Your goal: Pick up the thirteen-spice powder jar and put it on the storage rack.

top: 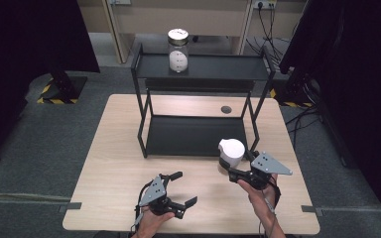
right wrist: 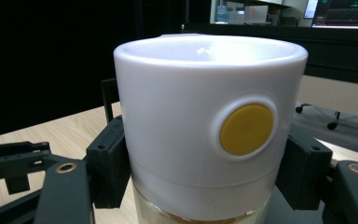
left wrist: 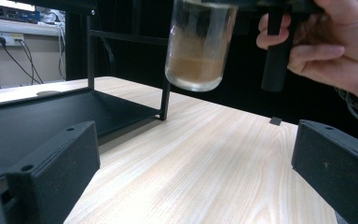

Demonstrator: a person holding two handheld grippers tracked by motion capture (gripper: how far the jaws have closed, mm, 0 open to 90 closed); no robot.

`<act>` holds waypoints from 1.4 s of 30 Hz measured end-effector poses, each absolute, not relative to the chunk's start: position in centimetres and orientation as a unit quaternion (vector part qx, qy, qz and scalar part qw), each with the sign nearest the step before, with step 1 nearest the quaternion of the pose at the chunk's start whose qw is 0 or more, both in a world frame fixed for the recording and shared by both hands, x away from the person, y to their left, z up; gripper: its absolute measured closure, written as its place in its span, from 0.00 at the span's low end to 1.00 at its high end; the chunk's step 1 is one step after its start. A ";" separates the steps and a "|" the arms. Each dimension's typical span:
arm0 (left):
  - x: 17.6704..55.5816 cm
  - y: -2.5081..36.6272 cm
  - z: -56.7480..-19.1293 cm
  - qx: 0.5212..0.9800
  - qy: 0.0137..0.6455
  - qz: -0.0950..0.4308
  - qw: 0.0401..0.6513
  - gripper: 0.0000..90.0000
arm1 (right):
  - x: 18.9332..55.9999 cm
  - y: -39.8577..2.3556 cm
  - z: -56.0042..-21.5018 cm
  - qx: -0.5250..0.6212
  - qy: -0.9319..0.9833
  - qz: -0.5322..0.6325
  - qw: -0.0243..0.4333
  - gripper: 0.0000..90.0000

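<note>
Where the high view looks down on the pale wooden table, the right gripper sits near the right part of the front edge, its jaws clamped on a clear glass jar with a white cap, which hangs just in front of the front right leg of a black metal two-tier shelf rack standing at the middle of the table toward its back edge. The left gripper rests low by the middle of the front edge, jaws spread wide with nothing between them. On the rack's top tier, toward its left part, stands a second glass jar with a metal lid and white contents.

In the left gripper view, the two black jaws stand far apart at the bottom corners, bare tabletop between them. Ahead, the held jar hangs clear above the table, a brown powder lying in its lower part, with the person's right hand beside it. The rack's lower tier stretches off to the left.

In the right gripper view, the jar's white cap, bearing a round yellow button, rises between the jaws, whose pads press its sides just above the glass. The left gripper shows at the far left edge.
</note>
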State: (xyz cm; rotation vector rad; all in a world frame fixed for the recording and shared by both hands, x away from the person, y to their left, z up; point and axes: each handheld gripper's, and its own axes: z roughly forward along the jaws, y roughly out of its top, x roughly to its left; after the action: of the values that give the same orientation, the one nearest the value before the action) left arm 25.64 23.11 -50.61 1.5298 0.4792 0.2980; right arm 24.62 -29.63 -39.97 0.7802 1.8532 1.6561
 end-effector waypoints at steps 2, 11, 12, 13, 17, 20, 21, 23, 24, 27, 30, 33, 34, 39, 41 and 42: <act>25.7 23.1 -50.6 0.682 0.216 0.133 0.686 0.00 | 24.8 -29.6 -39.5 0.286 0.687 0.614 0.264 0.34; 25.7 23.1 -50.6 0.682 0.216 0.133 0.686 0.00 | 25.7 -29.4 -37.0 0.276 0.690 0.622 0.247 0.34; 25.7 23.1 -50.6 0.682 0.216 0.132 0.686 0.00 | 25.8 -29.4 -36.8 0.276 0.690 0.623 0.244 0.34; 25.7 23.1 -50.6 0.682 0.216 0.132 0.686 0.00 | 25.9 -29.3 -36.6 0.275 0.689 0.626 0.241 0.34; 25.7 23.2 -50.6 0.683 0.217 0.132 0.685 0.00 | 26.4 -29.0 -35.6 0.268 0.692 0.626 0.239 0.34; 25.7 23.2 -50.6 0.682 0.218 0.132 0.686 0.00 | 26.9 -28.9 -34.5 0.264 0.692 0.629 0.234 0.34; 25.7 23.2 -50.6 0.682 0.218 0.132 0.686 0.00 | 27.1 -28.8 -34.1 0.261 0.692 0.631 0.234 0.34; 25.7 23.2 -50.6 0.683 0.218 0.131 0.685 0.00 | 27.3 -28.8 -33.4 0.258 0.691 0.633 0.233 0.34; 25.7 23.2 -50.6 0.683 0.218 0.131 0.685 0.00 | 27.4 -28.7 -33.1 0.255 0.691 0.634 0.234 0.34; 25.7 23.2 -50.6 0.683 0.217 0.130 0.685 0.00 | 27.8 -28.6 -32.0 0.248 0.693 0.635 0.234 0.34; 25.7 23.2 -50.6 0.683 0.217 0.130 0.685 0.00 | 28.3 -28.4 -31.0 0.247 0.692 0.639 0.229 0.34; 25.7 23.1 -50.6 0.684 0.217 0.130 0.685 0.00 | 28.6 -28.2 -30.0 0.244 0.691 0.641 0.228 0.34; 25.7 23.1 -50.6 0.684 0.217 0.130 0.685 0.00 | 28.7 -28.1 -29.6 0.242 0.692 0.640 0.229 0.34; 25.7 23.2 -50.6 0.684 0.218 0.129 0.684 0.00 | 29.2 -27.7 -28.0 0.240 0.692 0.642 0.226 0.34; 25.7 23.2 -50.6 0.684 0.218 0.129 0.685 0.00 | 29.4 -27.6 -27.4 0.238 0.692 0.642 0.228 0.34; 25.7 23.2 -50.6 0.683 0.218 0.129 0.685 0.00 | 29.6 -27.5 -27.0 0.238 0.692 0.642 0.229 0.34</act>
State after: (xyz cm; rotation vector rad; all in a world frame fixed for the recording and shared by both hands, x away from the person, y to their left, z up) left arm 25.72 23.17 -50.61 1.5316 0.4879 0.2887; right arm 29.55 -27.51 -26.98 0.6556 1.9044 1.7677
